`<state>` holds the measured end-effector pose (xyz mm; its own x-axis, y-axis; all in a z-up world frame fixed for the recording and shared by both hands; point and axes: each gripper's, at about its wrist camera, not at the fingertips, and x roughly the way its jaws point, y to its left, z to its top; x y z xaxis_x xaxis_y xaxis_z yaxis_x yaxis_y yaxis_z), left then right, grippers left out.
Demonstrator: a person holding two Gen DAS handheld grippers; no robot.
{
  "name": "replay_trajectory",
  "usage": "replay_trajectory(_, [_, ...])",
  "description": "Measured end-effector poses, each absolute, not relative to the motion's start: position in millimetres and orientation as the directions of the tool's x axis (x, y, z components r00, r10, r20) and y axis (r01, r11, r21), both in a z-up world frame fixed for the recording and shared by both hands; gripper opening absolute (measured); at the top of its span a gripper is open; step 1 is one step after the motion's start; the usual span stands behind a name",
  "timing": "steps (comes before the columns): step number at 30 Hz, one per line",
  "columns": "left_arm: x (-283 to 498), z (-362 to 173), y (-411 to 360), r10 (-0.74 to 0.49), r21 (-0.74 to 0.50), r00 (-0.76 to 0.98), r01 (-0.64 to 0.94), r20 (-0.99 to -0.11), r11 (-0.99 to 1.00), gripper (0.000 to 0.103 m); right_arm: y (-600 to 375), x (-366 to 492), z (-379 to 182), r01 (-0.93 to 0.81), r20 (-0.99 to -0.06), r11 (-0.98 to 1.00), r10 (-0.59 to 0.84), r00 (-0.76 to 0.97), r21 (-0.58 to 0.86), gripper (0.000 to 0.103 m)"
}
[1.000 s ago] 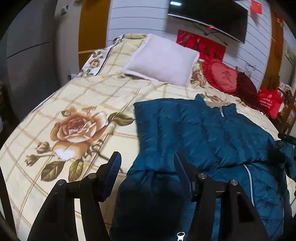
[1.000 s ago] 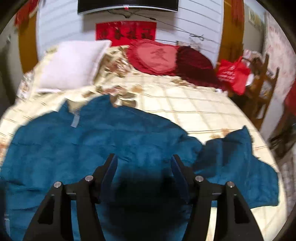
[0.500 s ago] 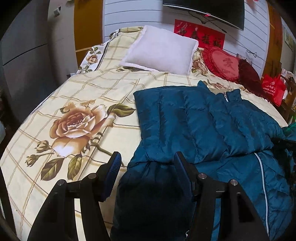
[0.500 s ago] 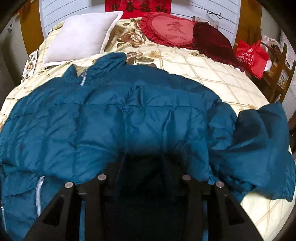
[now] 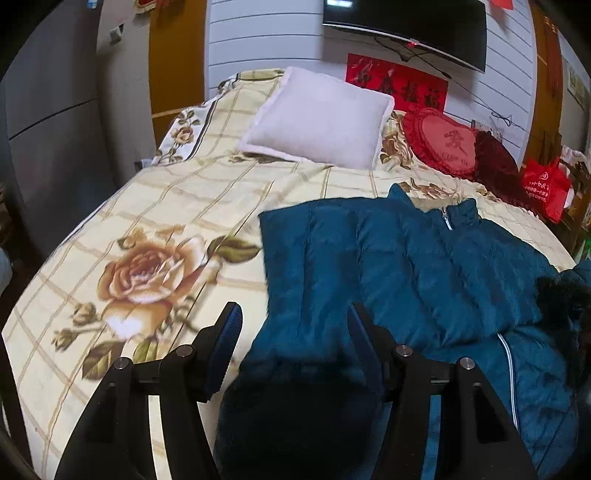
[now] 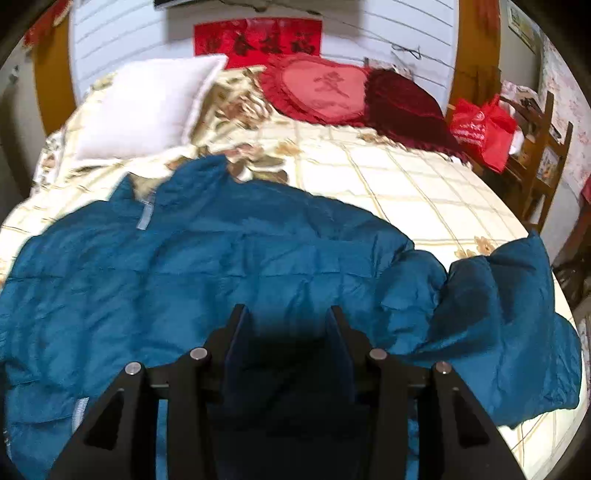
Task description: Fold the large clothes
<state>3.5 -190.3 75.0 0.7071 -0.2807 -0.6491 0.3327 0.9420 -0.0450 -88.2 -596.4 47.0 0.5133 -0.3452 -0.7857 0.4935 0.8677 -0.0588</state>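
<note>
Jacket [image 5: 424,266]: a teal quilted down jacket, lying spread on the bed; in the left wrist view its left sleeve is folded in over the body, giving a straight left edge. The collar and zip top lie at the far end, toward the pillows.
Loose sleeve [image 6: 502,317]: the jacket's other sleeve, seen in the right wrist view, lying crumpled out to the right on the bedspread, still joined to the body.
Zip [image 5: 508,373]: a pale line running down the near right part of the jacket.
Left gripper [image 5: 291,321]: held above the near left corner of the jacket; its blue-padded fingers stand wide apart. Jacket fabric fills the space below and between them, but the pads do not press on it.
Right gripper [image 6: 286,325]: held low over the near middle of the jacket body; its jaws are opening, with dark, shadowed jacket fabric between them. Whether the pads touch the fabric cannot be told.
Bedspread [image 5: 155,229]: cream, with a tan grid and a large rose print to the left of the jacket.
White pillow [image 5: 317,118]: far end of the bed, left of centre.
Heart cushion [image 6: 325,88]: red, far end, just right of the white pillow; a dark red cushion [image 6: 406,99] touches its right side.
Red bag [image 6: 480,129]: far right, beside the bed, by a wooden chair.
Television [image 5: 406,22]: on the far wall, above a red banner.
</note>
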Motion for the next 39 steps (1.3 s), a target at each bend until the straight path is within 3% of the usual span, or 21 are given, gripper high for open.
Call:
replay_trajectory(6, [31, 50, -208, -0.248, -0.023, 0.665, 0.328, -0.704, 0.944, 0.068, -599, -85, 31, 0.471, -0.805, 0.876, -0.352, 0.477, -0.105, 0.045])
replay_trajectory(9, [35, 35, -207, -0.239, -0.03, 0.632, 0.323, -0.738, 0.946, 0.068, -596, -101, 47, 0.467, -0.8, 0.883, -0.309, 0.514, -0.042, 0.045])
replay_trajectory(13, [32, 32, -207, -0.243, -0.037, 0.632, 0.32, -0.736, 0.947, 0.068, -581, -127, 68, 0.428, -0.762, 0.904, -0.286, 0.581, -0.012, 0.049])
replay_trajectory(16, [28, 32, -209, -0.235, -0.025, 0.637, 0.32, -0.734, 0.947, 0.068, -576, -129, 51, 0.418, -0.799, 0.908, -0.28, 0.532, -0.039, 0.052])
replay_trajectory(19, [16, 39, -207, -0.234, -0.029, 0.634, 0.316, -0.737, 0.948, 0.068, -579, -126, 30, 0.419, -0.83, 0.905, -0.286, 0.478, -0.071, 0.053])
replay_trajectory(23, [-13, 64, -204, -0.263, -0.034, 0.652, 0.341, -0.711, 0.939, 0.068, -567, -144, 49, 0.413, -0.818, 0.91, -0.271, 0.508, -0.045, 0.053])
replay_trajectory(27, [-46, 90, -207, -0.283, -0.031, 0.661, 0.365, -0.695, 0.93, 0.068, -545, -173, 67, 0.392, -0.8, 0.92, -0.256, 0.543, -0.028, 0.067])
replay_trajectory(29, [-67, 100, -207, -0.293, -0.033, 0.671, 0.372, -0.681, 0.928, 0.068, -532, -190, 76, 0.365, -0.786, 0.931, -0.229, 0.575, -0.004, 0.068])
replay_trajectory(39, [-132, 96, -222, -0.4, -0.092, 0.635, 0.46, -0.662, 0.883, 0.068, -500, -238, 104, 0.336, -0.741, 0.942, -0.233, 0.63, -0.01, 0.074])
